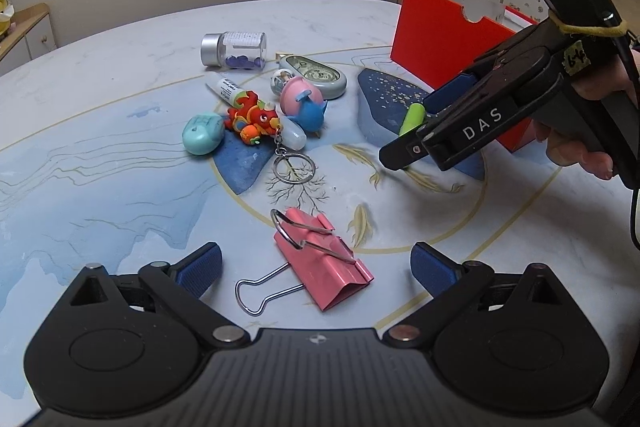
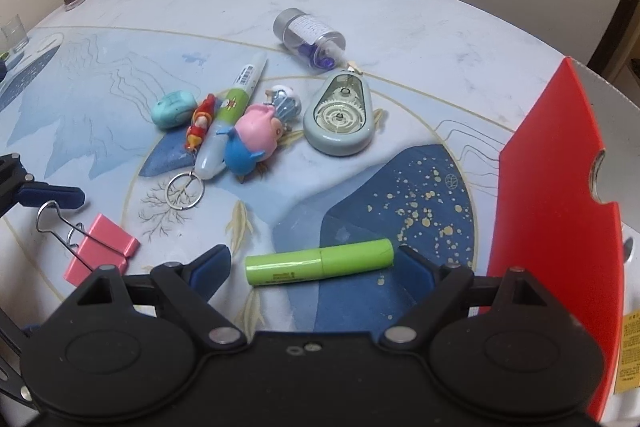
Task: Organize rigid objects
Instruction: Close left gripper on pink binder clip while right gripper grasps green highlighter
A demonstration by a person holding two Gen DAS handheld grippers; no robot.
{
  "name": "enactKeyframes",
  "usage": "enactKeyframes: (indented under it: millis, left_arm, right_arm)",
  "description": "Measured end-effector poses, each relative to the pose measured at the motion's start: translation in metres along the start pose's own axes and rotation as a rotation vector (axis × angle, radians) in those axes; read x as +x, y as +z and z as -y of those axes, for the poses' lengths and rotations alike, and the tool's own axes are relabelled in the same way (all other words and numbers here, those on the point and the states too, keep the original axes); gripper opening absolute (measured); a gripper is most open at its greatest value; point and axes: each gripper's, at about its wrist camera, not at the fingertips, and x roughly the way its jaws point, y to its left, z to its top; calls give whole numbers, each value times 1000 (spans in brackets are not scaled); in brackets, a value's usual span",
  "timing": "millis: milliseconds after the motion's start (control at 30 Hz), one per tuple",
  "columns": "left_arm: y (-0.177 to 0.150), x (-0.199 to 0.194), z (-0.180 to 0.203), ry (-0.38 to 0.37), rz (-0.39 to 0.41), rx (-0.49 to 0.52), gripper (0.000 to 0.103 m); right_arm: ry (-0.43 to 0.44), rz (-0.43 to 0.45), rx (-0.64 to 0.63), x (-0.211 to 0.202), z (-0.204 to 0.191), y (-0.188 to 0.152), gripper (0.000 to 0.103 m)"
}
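Black grippers (image 1: pixel 420 131), blue jaw pads, white "DAS" lettering, green light.

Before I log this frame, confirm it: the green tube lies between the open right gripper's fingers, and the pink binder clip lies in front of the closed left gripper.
One error: the left gripper is open, not closed, as the left wrist view shows. The pink binder clip does lie before it, and the green tube lies between the open right gripper's fingers.
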Motion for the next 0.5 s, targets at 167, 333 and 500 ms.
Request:
enactKeyframes:
  millis: [167, 333, 500]
  left_arm:
    - [1, 1, 1, 10, 8, 12, 85]
    - [2, 0, 4, 23, 18, 35, 63]
    - [2, 0, 7, 47, 26, 41, 48]
  right_arm:
    - [9, -12, -27, 5, 0, 0, 83]
    - [21, -18, -12, 7, 3, -2, 78]
    - [17, -7, 1, 3, 2, -4, 65]
